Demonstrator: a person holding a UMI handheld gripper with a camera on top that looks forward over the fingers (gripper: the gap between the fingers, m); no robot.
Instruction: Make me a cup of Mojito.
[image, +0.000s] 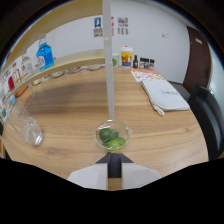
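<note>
gripping muddler (108, 60), gripper (114, 161) over glass (113, 136)

**Layout on the table**

A bowl (113, 135) sits on the table (75, 107), just ahead of the tool (114, 167), with limes (111, 137) inside it. A rod (108, 60) runs from the tool's side up and away, its far end over the bowl and beyond. Left of the bowl, near the table's edge, stands a glass (26, 125). Right of the bowl and farther back lies a cloth (164, 94), and a paper (145, 75) lies just behind it. Along the far edge stands a row of jars (135, 59). A shelf (45, 70) runs along the left, with a bottle (44, 54) on it. A chair (210, 115) stands to the right of the table.
</note>
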